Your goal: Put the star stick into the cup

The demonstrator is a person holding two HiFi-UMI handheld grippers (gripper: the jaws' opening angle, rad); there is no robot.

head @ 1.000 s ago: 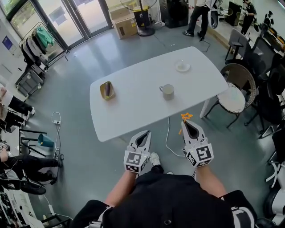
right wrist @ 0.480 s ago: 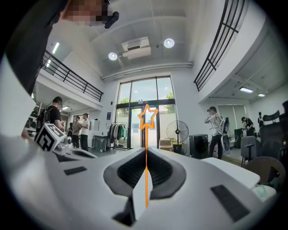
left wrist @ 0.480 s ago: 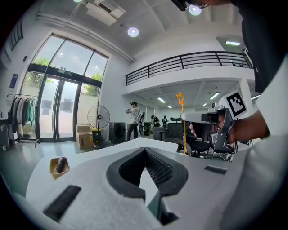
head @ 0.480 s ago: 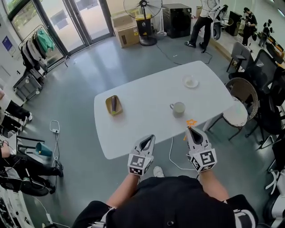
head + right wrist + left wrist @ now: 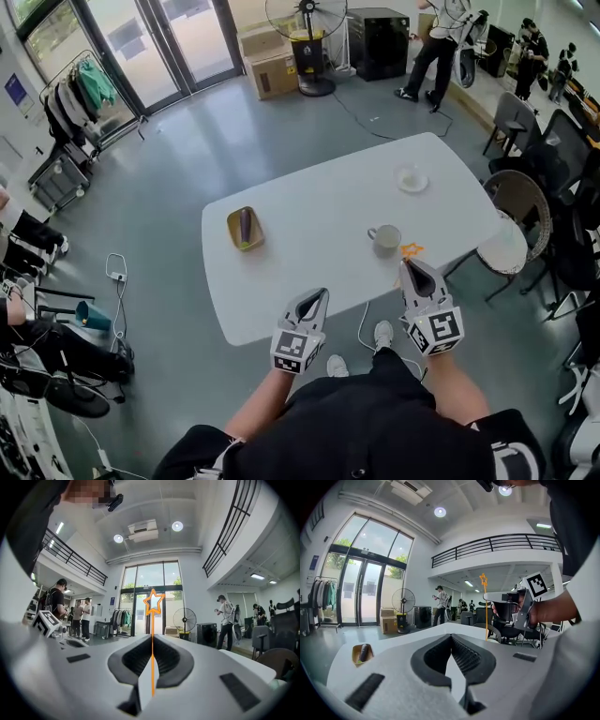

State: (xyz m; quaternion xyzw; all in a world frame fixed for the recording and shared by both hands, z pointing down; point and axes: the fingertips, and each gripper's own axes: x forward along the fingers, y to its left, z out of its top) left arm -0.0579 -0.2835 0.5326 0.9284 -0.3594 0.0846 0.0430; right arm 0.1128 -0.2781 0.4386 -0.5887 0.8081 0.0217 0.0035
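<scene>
A big white table (image 5: 319,202) stands on a grey floor. A fan (image 5: 305,23) and a brown box (image 5: 271,62) stand far past the table's far side. A round chair (image 5: 511,225) sits at the table's right end.

The left gripper (image 5: 322,293) is at the table's near edge, about in the middle. Its jaws are closed tip to tip, and there is nothing between them. The right gripper (image 5: 413,263) is at the table's near edge too, closer to the right end. Its jaws are squeezed tight on the star stick (image 5: 153,603).

A yellow dish (image 5: 245,229) lies on the table's left part with a dark thing in it. A small white plate (image 5: 412,178) lies on the table's right part, near the far side.

The cup (image 5: 385,240) stands upright on the table, close to the near edge and towards the right end.

The star stick is thin and orange. It stands straight up out of the right gripper's jaws, with the star on top. From above, the star shows over the table's near edge, just beside the cup and not in it.
</scene>
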